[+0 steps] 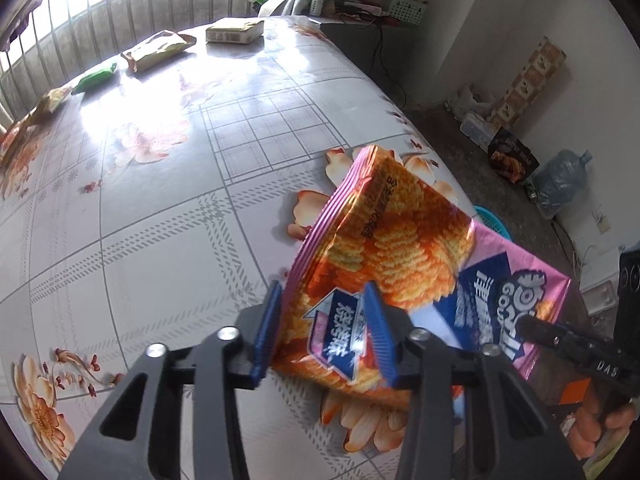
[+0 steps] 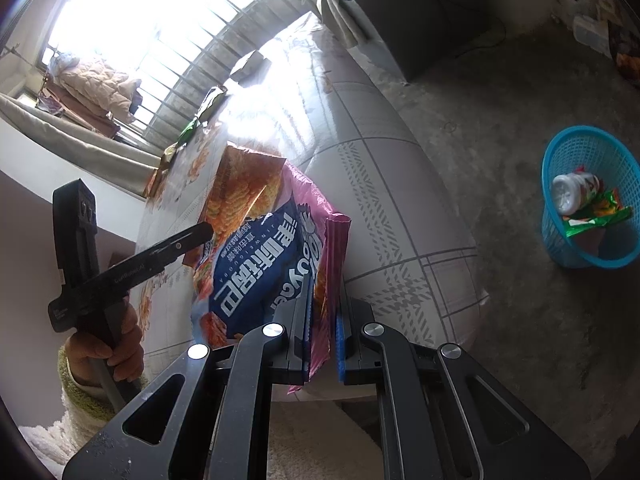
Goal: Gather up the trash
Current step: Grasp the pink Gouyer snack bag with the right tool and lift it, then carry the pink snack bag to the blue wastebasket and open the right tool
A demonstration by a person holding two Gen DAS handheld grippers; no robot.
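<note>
A large pink and orange chip bag [image 1: 400, 240] lies folded at the near right edge of the flowered table [image 1: 160, 240]. My left gripper [image 1: 322, 292] has its blue pads on either side of a bulging fold of the bag, which fills the gap between them. In the right wrist view my right gripper [image 2: 325, 300] is shut on the pink sealed edge of the same chip bag [image 2: 256, 272], lifting it off the table [image 2: 380, 184]. A left gripper finger [image 2: 200, 234] touches the bag's orange side, with a hand [image 2: 120, 344] on the handle.
A blue plastic basket [image 2: 592, 248] stands on the floor to the right of the table, with a bottle [image 2: 576, 192] and wrappers inside. Along the far table edge lie a green wrapper [image 1: 96, 77], a tan packet [image 1: 158, 50] and a box [image 1: 234, 31]. A water jug [image 1: 560, 184] sits by the wall.
</note>
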